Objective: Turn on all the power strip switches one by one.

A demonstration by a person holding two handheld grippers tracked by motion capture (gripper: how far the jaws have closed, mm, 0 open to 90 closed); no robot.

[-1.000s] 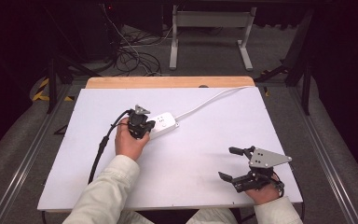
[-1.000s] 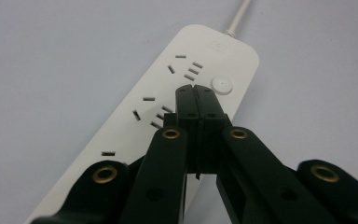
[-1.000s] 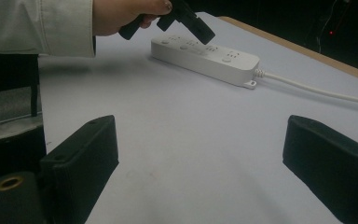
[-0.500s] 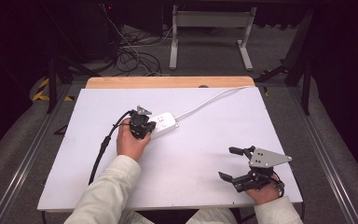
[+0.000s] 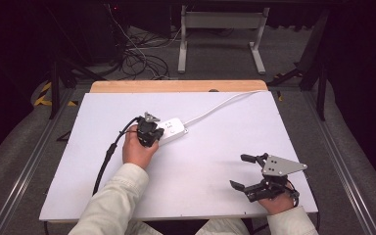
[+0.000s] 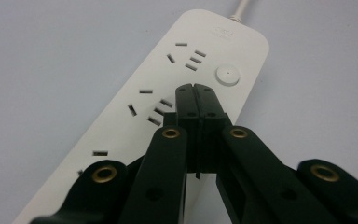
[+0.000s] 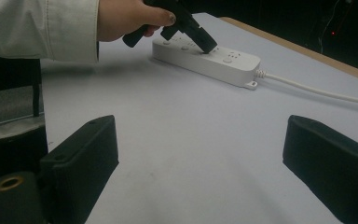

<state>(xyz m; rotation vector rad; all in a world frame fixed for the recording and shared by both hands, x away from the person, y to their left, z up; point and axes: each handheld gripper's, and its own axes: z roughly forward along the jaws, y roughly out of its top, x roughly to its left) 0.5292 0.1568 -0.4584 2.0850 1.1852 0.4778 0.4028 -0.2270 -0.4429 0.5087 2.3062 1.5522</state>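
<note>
Little has been shifted: closed left gripper (image 6: 196, 88) is kept pressed on power strip (image 6: 168, 98); right gripper (image 5: 248, 171) is held open.

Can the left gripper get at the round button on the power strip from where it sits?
Probably yes. The left gripper, jaws shut, sits over the power strip with its tips just short of the round button. Nothing lies between them, and the right gripper is far off, open.

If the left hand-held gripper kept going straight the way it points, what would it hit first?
The white power strip. The left hand-held gripper, jaws shut, points down at the strip's top face just short of the round button; whether it already touches is unclear.
</note>
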